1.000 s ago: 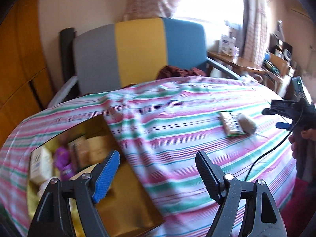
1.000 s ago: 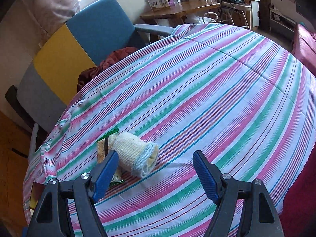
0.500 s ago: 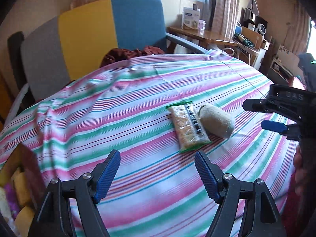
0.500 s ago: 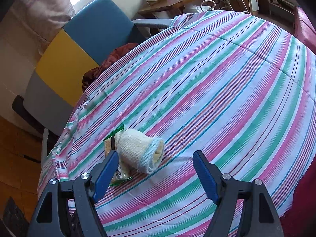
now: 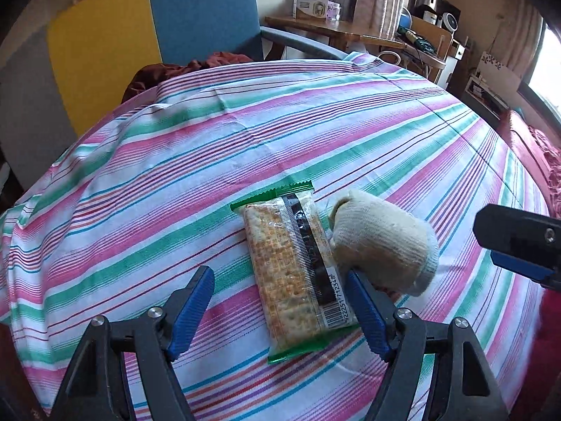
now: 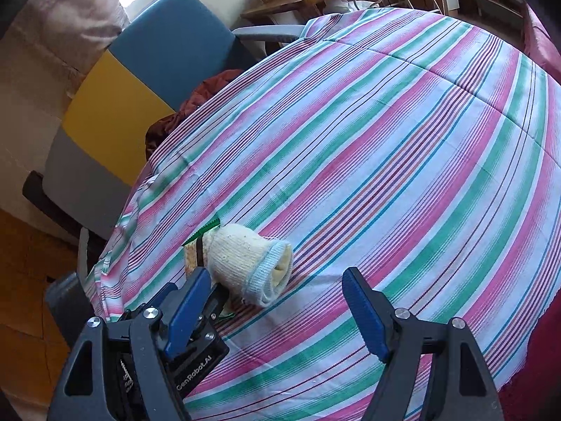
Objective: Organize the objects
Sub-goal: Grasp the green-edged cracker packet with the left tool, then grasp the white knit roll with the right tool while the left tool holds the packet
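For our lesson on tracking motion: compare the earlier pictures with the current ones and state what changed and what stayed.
The left tool swung from the box to straddle the cracker packet, open, gripping nothing. The right tool edged nearer the rolled sock, open. Packet and sock stayed put on the striped cloth.

Both wrist views close, angled down at tablecloth [image 5: 217, 161]; share sock [image 6: 245, 263], probably opposite sides.

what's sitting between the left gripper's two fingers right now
In the left wrist view, the near end of the cracker packet lies on the striped tablecloth between the open left gripper fingers; the rolled sock sits just outside.
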A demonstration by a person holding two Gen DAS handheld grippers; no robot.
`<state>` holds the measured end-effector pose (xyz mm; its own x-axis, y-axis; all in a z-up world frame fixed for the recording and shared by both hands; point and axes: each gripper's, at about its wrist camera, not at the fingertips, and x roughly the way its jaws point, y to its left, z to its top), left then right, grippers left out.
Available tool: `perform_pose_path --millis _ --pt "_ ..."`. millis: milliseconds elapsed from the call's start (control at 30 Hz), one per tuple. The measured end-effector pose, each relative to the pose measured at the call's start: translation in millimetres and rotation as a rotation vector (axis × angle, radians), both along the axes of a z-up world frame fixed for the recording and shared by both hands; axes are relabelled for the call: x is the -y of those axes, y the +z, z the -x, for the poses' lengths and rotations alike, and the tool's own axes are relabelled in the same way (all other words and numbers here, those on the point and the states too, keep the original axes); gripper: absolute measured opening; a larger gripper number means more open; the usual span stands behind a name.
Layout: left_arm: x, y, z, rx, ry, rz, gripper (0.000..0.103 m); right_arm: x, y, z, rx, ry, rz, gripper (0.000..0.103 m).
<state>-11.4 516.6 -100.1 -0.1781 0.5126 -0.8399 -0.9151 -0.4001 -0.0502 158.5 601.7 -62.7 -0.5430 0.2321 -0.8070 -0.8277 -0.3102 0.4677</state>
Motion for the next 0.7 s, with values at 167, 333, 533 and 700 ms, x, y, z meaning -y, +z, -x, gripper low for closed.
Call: perform_pose_path --millis 167,333,533,700 --pt "17.5 -1.9 6.2 0.038 0.033 -0.015 0.043 0.6 -1.6 1.5 0.018 0.009 -0.003 0.079" --pt "73.0 -1.1 0.0 0.039 0.086 -0.045 0.043 4.1 -3.1 7.8 0.049 0.04 -0.01 0.079" --pt "143.3 -1.2 -22.5 0.006 0.125 -0.072 0.043 11.7 -3.7 17.9 0.1 0.088 -0.04 0.079" --pt "173.0 -2.3 -31.0 -0.016 0.143 -0.095 0.043 17.9 0.3 25.6 0.122 0.129 -0.082 0.079"
